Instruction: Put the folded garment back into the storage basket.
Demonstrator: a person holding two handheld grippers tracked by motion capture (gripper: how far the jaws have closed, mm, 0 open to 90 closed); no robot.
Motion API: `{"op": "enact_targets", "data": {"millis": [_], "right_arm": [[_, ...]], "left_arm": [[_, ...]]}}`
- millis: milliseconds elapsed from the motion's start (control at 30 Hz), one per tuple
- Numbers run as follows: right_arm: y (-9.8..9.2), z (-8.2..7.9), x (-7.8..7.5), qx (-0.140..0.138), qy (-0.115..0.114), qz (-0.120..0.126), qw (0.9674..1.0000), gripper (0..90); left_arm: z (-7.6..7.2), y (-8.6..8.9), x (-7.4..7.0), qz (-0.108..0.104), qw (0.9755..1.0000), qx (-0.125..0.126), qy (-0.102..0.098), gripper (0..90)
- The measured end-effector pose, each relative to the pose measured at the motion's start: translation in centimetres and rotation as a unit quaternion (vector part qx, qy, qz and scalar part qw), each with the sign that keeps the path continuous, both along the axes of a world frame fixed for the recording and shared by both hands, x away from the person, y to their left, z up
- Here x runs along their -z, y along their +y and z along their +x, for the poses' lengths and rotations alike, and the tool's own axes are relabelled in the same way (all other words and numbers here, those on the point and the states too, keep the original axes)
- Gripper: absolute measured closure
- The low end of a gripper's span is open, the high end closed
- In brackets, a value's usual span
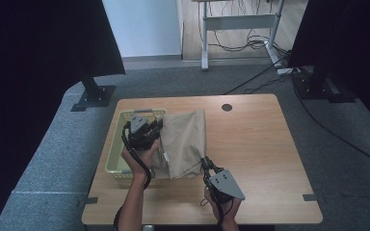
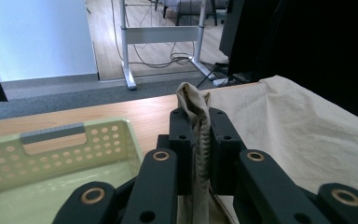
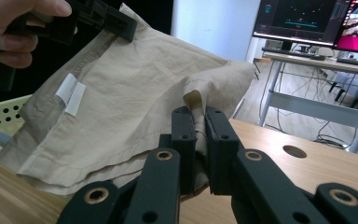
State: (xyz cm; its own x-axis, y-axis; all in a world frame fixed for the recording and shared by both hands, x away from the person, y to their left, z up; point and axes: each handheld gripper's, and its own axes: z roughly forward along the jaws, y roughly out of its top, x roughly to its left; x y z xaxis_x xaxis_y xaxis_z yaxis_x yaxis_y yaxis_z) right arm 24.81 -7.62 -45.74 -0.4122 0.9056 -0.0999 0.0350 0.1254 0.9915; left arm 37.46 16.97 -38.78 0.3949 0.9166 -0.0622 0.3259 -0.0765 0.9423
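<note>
The cloth (image 1: 185,142) hangs between both grippers over the tabletop's left half, hiding the basket's (image 1: 117,159) right side. The left gripper (image 1: 155,129) is clamped on a bunched edge above the basket; the right gripper (image 1: 207,166) is clamped on a lower corner nearer the front edge. The tabletop's right half lies bare. The right gripper view shows a white label (image 3: 71,99) on the cloth.

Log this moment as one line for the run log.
left hand-held gripper: shut on cloth | right hand-held gripper: shut on cloth | cloth: held up between both, partly over basket | table
</note>
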Motion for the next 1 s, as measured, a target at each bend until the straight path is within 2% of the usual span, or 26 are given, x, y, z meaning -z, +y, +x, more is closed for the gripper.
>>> {"op": "enact_targets", "data": {"millis": [233,300,400,533,600,700,800,867,1000], "right_arm": [[0.4,0.2,0.1,-0.005,0.002,-0.002,1.0,83.5],[0.5,0.3,0.3,-0.004,0.005,-0.005,1.0,83.5],[0.6,0.4,0.4,-0.006,0.008,-0.003,0.9999,83.5],[1.2,0.7,0.3,-0.006,0.006,-0.015,0.9999,83.5],[1.3,0.8,0.3,-0.007,0.008,-0.013,0.9999,83.5],[1.4,0.8,0.3,-0.009,0.008,-0.013,0.9998,83.6],[1.9,1.0,0.2,-0.009,0.007,-0.018,0.9998,83.6],[2.1,1.0,0.1,-0.011,0.005,-0.021,0.9997,83.6],[2.2,1.0,0.0,-0.01,0.005,-0.019,0.9997,83.6]], "left_arm": [[0.2,0.7,0.1,-0.005,1.0,-0.003,0.003,81.6],[0.4,1.0,0.5,-0.01,0.9999,-0.003,0.009,81.5],[0.5,1.0,0.7,-0.005,0.9999,-0.003,0.01,81.6],[0.6,1.4,1.0,-0.007,0.9999,-0.006,0.012,81.7],[0.6,1.7,1.2,-0.015,0.9998,-0.008,0.014,81.7],[0.5,1.8,1.2,-0.01,0.9999,-0.007,0.013,81.8],[0.6,2.1,1.2,-0.017,0.9997,-0.01,0.015,81.9],[0.5,2.2,1.0,-0.008,0.9999,-0.01,0.01,81.9],[0.6,2.6,1.0,-0.014,0.9998,-0.013,0.011,81.9]]}}
